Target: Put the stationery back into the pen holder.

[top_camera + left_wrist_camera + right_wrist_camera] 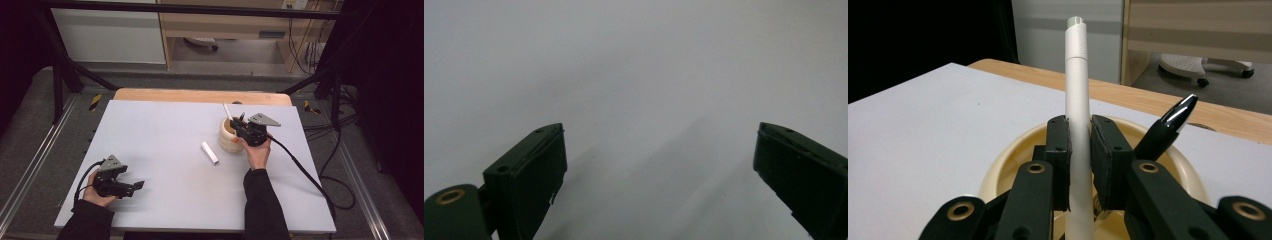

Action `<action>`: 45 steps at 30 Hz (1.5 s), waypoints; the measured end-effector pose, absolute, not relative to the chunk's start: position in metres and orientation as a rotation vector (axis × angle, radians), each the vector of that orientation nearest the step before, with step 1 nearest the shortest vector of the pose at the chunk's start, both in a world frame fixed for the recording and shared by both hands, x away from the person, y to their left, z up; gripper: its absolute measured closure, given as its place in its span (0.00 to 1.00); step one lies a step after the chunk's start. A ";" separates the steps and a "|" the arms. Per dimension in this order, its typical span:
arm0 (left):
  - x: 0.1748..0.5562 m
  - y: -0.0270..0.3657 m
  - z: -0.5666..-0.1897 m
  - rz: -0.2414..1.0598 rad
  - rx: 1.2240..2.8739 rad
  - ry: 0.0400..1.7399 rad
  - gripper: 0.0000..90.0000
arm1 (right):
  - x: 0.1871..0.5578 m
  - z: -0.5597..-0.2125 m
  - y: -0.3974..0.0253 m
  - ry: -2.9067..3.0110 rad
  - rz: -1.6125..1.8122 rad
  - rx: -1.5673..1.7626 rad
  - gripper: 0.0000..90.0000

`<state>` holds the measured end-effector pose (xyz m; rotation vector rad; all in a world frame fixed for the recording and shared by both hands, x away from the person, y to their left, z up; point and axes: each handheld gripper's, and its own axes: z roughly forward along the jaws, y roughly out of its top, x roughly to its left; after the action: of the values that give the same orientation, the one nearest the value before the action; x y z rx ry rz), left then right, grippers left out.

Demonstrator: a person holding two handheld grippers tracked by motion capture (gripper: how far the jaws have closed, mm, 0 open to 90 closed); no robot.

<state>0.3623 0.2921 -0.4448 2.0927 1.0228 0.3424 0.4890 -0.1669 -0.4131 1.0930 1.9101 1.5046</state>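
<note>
White pen is clamped upright between the jaws of the right gripper, over the cream pen cup. Risk noted: a tilt could knock the black pen or tip the cup. Left gripper jaws are spread, idle over the surface.

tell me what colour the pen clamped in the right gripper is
White, with a silvery tip. The pen shows best in the right gripper view, upright between the jaws of the right gripper.
</note>
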 end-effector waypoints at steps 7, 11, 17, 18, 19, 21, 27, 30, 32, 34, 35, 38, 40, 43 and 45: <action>0.362 0.292 -0.445 0.343 2.093 1.024 0.08 | 0.486 -0.412 -0.168 1.955 1.459 1.108 0.81; 0.362 0.292 -0.445 0.341 2.094 1.022 0.08 | 0.482 -0.406 -0.171 1.954 1.460 1.112 0.74; 0.362 0.291 -0.445 0.339 2.088 1.027 0.08 | 0.470 -0.386 -0.180 2.021 1.431 1.114 0.56; 0.362 0.291 -0.445 0.338 2.088 1.028 0.08 | 0.468 -0.382 -0.181 2.031 1.415 1.116 0.52; 0.362 0.291 -0.445 0.338 2.087 1.028 0.08 | 0.466 -0.379 -0.182 2.035 1.404 1.115 0.48; 0.362 0.291 -0.445 0.338 2.088 1.029 0.08 | 0.463 -0.374 -0.185 2.051 1.388 1.121 0.42; 0.362 0.291 -0.445 0.330 2.088 1.034 0.07 | 0.454 -0.364 -0.187 2.116 1.364 1.135 0.24; 0.362 0.290 -0.445 0.323 2.090 1.033 0.08 | 0.451 -0.362 -0.188 2.141 1.363 1.142 0.16; 0.361 0.289 -0.444 0.328 2.091 1.035 0.08 | 0.448 -0.361 -0.187 2.152 1.365 1.156 0.13; 0.362 0.288 -0.444 0.323 2.084 1.049 0.08 | 0.445 -0.360 -0.187 2.170 1.349 1.163 0.09; 0.362 0.288 -0.443 0.322 2.078 1.061 0.08 | 0.443 -0.359 -0.186 2.181 1.335 1.165 0.08; 0.362 0.286 -0.442 0.318 2.084 1.064 0.08 | 0.438 -0.359 -0.185 2.214 1.298 1.158 0.05; 0.361 0.284 -0.442 0.321 2.092 1.040 0.08 | 0.434 -0.359 -0.184 2.238 1.270 1.148 0.05; 0.360 0.283 -0.442 0.318 2.103 1.018 0.07 | 0.428 -0.359 -0.181 2.265 1.251 1.140 0.04; 0.360 0.284 -0.443 0.314 2.105 1.018 0.07 | 0.424 -0.360 -0.179 2.286 1.233 1.127 0.04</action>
<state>0.3602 0.2843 -0.4427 2.1051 1.0184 0.3142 0.4240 -0.1792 -0.3600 1.1271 2.2859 1.2335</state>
